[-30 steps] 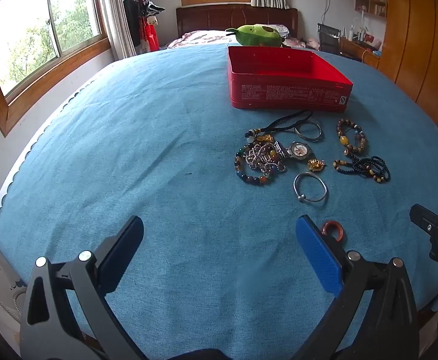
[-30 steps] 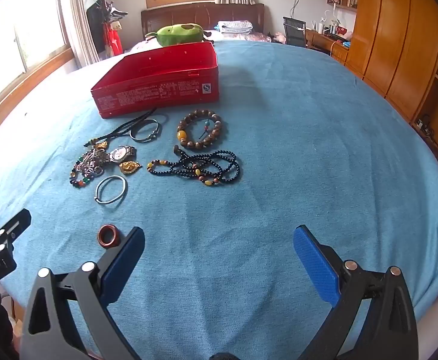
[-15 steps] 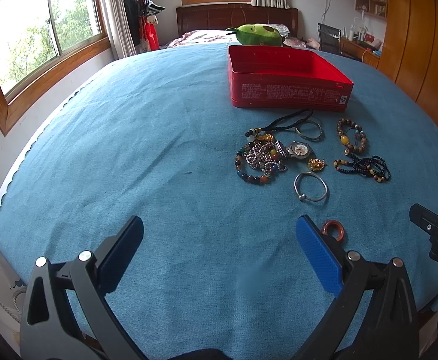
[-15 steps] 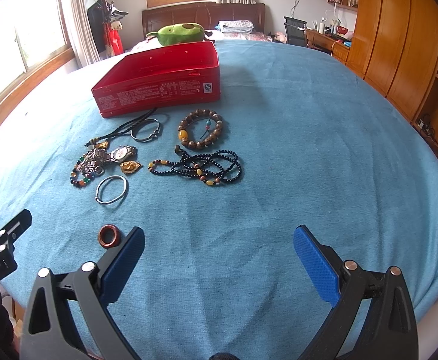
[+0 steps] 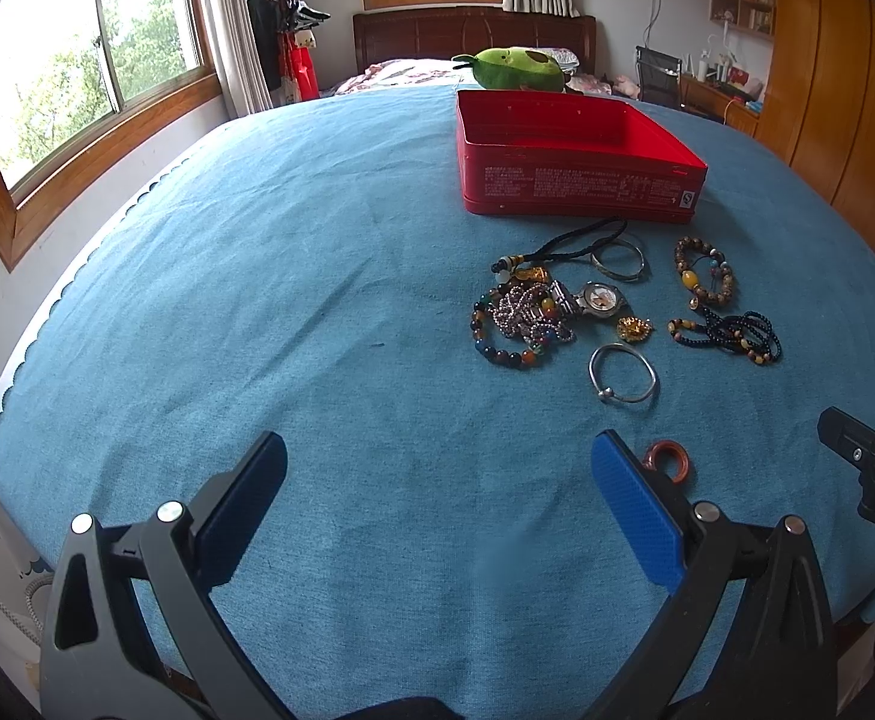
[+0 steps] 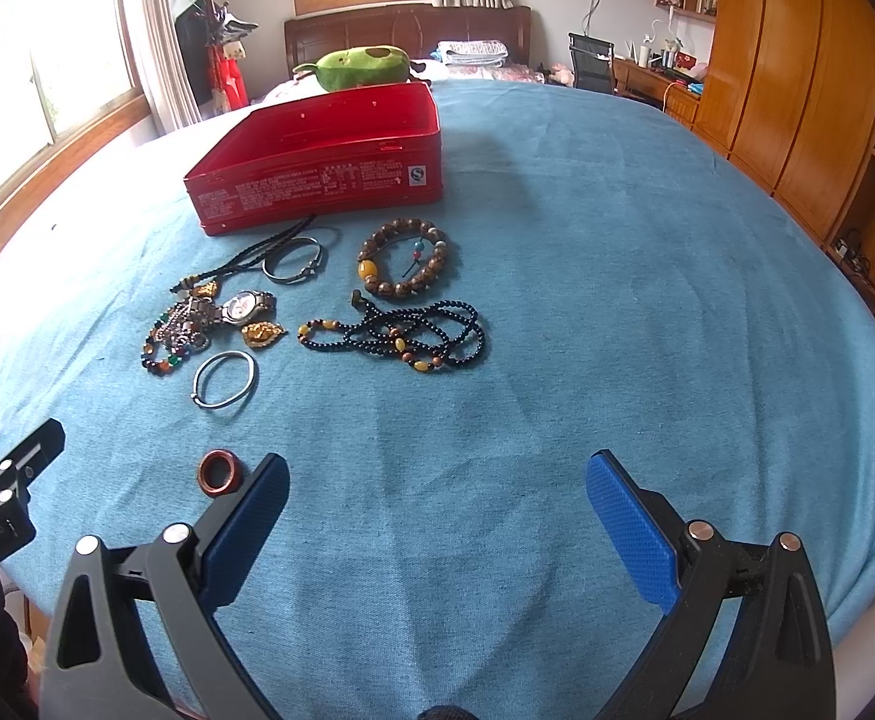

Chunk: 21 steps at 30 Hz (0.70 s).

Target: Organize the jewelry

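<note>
A red open box (image 5: 575,180) (image 6: 317,180) stands on the blue cloth. In front of it lies jewelry: a brown bead bracelet (image 6: 402,267), a dark bead necklace (image 6: 401,336), a watch (image 6: 239,305), a gold pendant (image 6: 262,333), a silver bangle (image 6: 224,379) (image 5: 623,372), a thin bangle (image 6: 292,261), a colourful bead and chain pile (image 5: 518,324), and a red-brown ring (image 6: 219,471) (image 5: 667,459). My left gripper (image 5: 437,501) is open and empty, near the ring. My right gripper (image 6: 437,507) is open and empty, the ring beside its left finger.
The blue cloth (image 5: 257,300) covers a round table. A green plush (image 5: 515,67) lies on a bed behind. Wooden wardrobes (image 6: 797,90) stand at the right, windows (image 5: 77,72) at the left.
Both grippers have drifted slightly; the view of the jewelry shifts a little. Nothing was taken hold of.
</note>
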{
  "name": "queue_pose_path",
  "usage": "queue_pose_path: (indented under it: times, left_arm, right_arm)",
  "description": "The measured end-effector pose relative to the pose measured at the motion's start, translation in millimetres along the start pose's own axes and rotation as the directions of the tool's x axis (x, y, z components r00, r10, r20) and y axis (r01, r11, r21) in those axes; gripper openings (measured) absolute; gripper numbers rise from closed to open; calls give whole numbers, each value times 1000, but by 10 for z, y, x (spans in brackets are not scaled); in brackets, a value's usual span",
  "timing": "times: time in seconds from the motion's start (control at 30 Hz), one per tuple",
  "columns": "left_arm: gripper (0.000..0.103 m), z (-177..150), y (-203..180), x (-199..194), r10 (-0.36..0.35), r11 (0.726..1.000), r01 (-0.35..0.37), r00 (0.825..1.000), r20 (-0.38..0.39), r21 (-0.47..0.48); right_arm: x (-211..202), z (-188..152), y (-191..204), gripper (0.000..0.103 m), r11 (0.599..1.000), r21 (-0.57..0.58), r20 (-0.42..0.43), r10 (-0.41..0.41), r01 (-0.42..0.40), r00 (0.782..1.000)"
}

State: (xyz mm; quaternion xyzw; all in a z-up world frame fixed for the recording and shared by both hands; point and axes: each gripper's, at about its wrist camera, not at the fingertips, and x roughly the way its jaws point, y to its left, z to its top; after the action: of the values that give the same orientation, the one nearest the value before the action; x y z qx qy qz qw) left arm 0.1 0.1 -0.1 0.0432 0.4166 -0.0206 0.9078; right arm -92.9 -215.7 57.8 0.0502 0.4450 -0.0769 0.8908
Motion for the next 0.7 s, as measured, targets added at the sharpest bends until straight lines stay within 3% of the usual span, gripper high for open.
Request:
queue_pose_path:
  times: [0.57,0.7]
  left_arm:
    - [100,-1,4,0,0,1000,0,1000,-2,-1]
    - [100,10,67,-15,-37,999,37,999,6,-23]
  right_arm:
    - [-9,11,-6,99,1000,-1,1,1,-1,1000]
    - [29,47,0,99,1000,-14,6,11,-11,1000]
